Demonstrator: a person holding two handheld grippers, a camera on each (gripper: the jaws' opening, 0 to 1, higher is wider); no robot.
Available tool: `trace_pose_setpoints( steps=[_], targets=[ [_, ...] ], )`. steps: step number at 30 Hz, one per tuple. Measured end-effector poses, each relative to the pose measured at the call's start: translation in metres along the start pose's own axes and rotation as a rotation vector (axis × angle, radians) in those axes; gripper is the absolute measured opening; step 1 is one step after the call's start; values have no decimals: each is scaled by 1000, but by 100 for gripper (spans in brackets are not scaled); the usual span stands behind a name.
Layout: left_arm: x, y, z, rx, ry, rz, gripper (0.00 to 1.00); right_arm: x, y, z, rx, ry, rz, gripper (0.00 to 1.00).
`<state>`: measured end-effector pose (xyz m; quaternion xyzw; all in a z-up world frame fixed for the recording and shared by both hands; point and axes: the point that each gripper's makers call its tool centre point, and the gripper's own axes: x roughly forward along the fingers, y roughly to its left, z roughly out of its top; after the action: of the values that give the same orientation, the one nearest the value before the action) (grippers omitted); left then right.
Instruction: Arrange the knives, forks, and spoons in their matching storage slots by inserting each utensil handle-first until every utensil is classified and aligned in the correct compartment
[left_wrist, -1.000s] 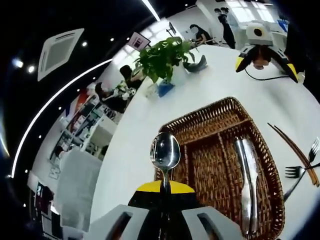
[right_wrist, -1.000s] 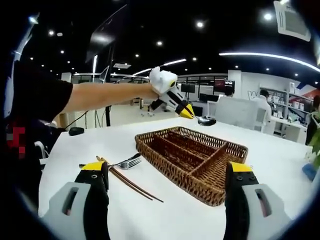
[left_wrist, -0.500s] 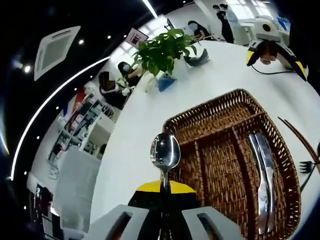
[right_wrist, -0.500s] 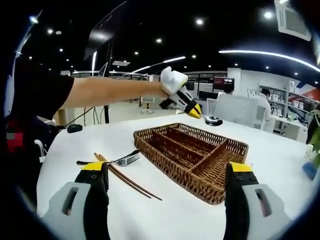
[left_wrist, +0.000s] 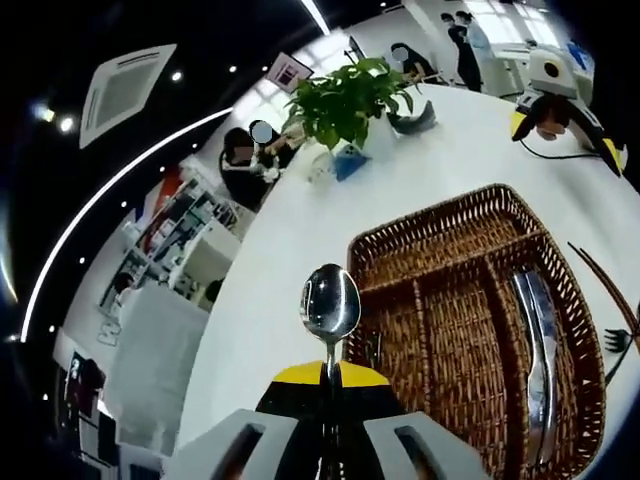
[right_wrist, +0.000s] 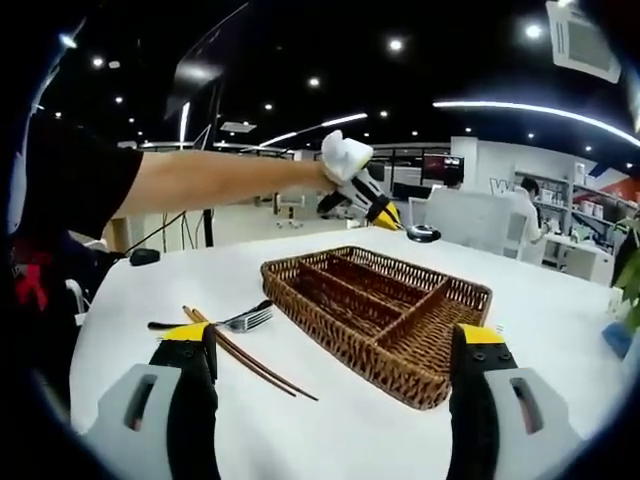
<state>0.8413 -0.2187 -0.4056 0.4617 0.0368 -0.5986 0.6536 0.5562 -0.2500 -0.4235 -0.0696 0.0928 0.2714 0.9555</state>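
Spoon (left_wrist: 331, 303) bowl shows, its handle hidden in the closed left claw (left_wrist: 329, 378); wicker tray (left_wrist: 430, 330) holds knives (left_wrist: 540, 350). Right claw (right_wrist: 335, 345) gapes wide above the desk (right_wrist: 330, 440).

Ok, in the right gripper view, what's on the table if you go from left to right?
Fork → chopsticks → wicker basket
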Motion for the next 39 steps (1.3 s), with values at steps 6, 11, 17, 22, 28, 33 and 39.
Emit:
trace_pose_setpoints(
  steps=[6,11,17,22,28,33,39],
  targets=[
    [2,-3,1,13,-1,-7,0,0,-4,-2,4,3,-8,99],
    [9,-3,-4,5,6,-7,0,1,-3,-3,8,6,-1,99],
    [18,-9,-19,-33,21,-19,0,2,-2,-6,3,16,-1,99],
    [30,-21,-29,-66,16,-50,0,1,-3,-5,-10,18,-4,99],
    [41,-34,-39,-93,22,-77,0,2,-2,-7,-13,24,-9,99],
    [45,-37,-43,-126,6,-91,0,2,-1,-8,-15,25,-11,99],
    [50,-41,-49,-129,8,-104,0,3,-2,-10,-18,33,-18,99]
  ],
)
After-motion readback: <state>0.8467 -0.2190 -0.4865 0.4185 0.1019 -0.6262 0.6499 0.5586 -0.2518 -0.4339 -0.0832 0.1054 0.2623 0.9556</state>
